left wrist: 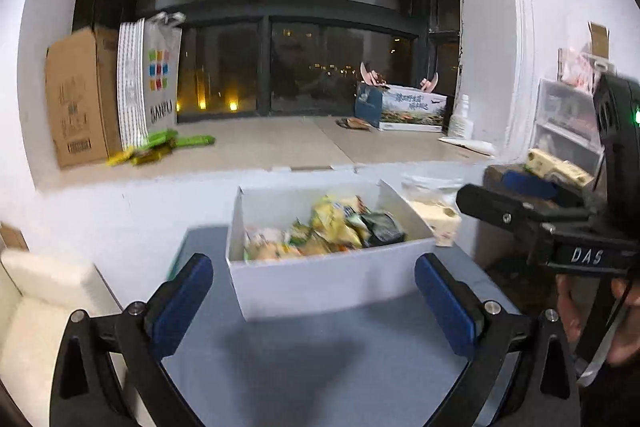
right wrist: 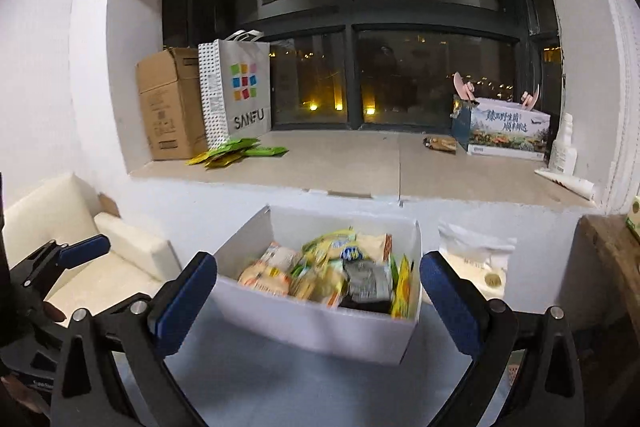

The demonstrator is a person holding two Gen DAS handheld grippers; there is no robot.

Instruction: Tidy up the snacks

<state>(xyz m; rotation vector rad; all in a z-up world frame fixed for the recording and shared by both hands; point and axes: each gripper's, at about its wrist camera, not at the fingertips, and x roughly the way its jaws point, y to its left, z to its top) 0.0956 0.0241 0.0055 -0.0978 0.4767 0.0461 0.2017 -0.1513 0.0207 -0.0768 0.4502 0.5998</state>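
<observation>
**Operator:** State the position of the items to be sorted and the condition of both grippers.

**Technician:** The snack packets (right wrist: pixel 320 275) lie heaped in an open white box (right wrist: pixel 316 335) on the grey bench (right wrist: pixel 260 387), close under the windowsill (right wrist: pixel 340 167). More green packets (right wrist: pixel 236 153) lie on the windowsill beside a shopping bag (right wrist: pixel 240 91), well apart from the box. The left gripper (left wrist: pixel 314 303) has its fingers spread wide with nothing between the pads; it is short of the box's near wall. The right gripper (right wrist: pixel 318 299) is likewise fully spread and empty, its fingers (right wrist: pixel 184 303) standing to either side of the box in the right wrist view without touching it.

**Operator:** How will the packets handle?

**Technician:** Judged from appearance: light, soft, crinkly film pouches. The film is likely slick, and the contents may crush under a hard squeeze. Use a gentle closing force.

**Operator:** Recommended hold point?

**Technician:** Take one packet at a time by a flat sealed edge or a corner standing proud of the heap, such as the yellow packets (right wrist: pixel 402 287) upright at the right side of the box. Avoid pinching the puffed middle. The dark packet (right wrist: pixel 366 285) lies flat and is partly buried; lift it only after its neighbours are out.

**Operator:** And the box?

**Technician:** Thin card walls, probably flexible. If it must be moved, grip one wall near a corner, where it looks stiffest.
</observation>
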